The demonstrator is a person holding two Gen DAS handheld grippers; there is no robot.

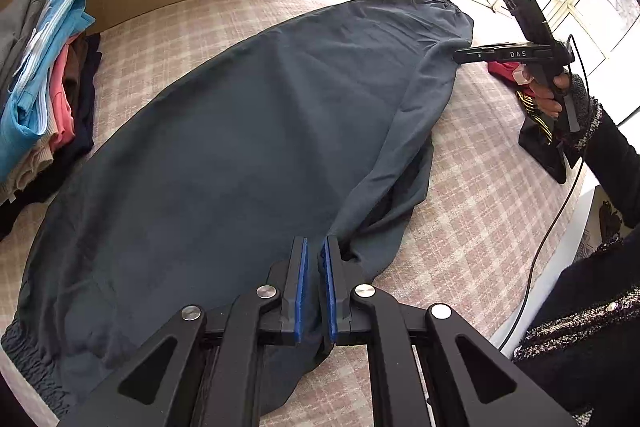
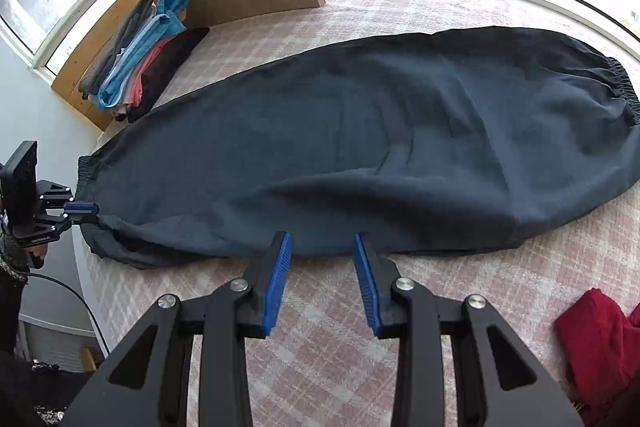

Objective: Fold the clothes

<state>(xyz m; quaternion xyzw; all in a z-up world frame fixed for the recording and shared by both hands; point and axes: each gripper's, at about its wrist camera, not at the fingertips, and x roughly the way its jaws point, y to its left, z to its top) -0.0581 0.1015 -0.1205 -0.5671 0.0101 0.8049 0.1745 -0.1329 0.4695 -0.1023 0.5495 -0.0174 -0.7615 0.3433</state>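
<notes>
Here the left gripper [image 1: 314, 255] had its jaws clamped on the near edge of the dark trousers [image 1: 224, 147] spread flat on the checked bedcover [image 1: 480, 219]. The right gripper [image 2: 322, 247] hung just beside that edge, jaws apart and empty. It probably needed to pinch the hem too before any fold.

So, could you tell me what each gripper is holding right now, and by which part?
The left gripper pinches the dark trousers by the fabric at their near edge. The right gripper is open and holds nothing.
</notes>
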